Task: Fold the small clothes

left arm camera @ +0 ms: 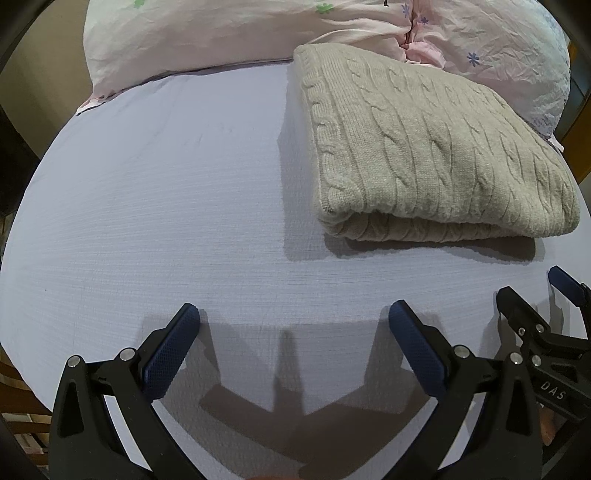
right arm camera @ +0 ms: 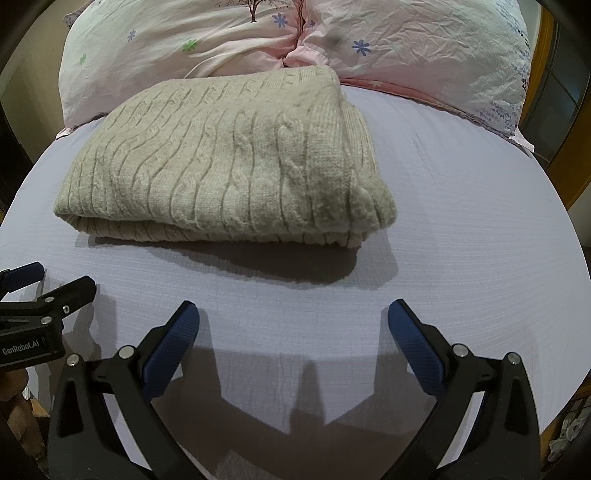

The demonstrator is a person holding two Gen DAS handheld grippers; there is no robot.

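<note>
A beige cable-knit sweater (left arm camera: 424, 147) lies folded in a thick rectangle on the lilac bed sheet (left arm camera: 166, 221); it also shows in the right wrist view (right arm camera: 229, 162). My left gripper (left arm camera: 293, 317) is open and empty, low over the sheet, to the near left of the sweater. My right gripper (right arm camera: 293, 317) is open and empty, just in front of the sweater's folded edge. The right gripper shows at the right edge of the left wrist view (left arm camera: 532, 295), and the left gripper at the left edge of the right wrist view (right arm camera: 55, 284).
Pink floral pillows (left arm camera: 258, 33) lie behind the sweater against the head of the bed, also in the right wrist view (right arm camera: 406, 44). The sheet (right arm camera: 461, 221) spreads to both sides. A wooden frame (right arm camera: 554, 110) stands at the far right.
</note>
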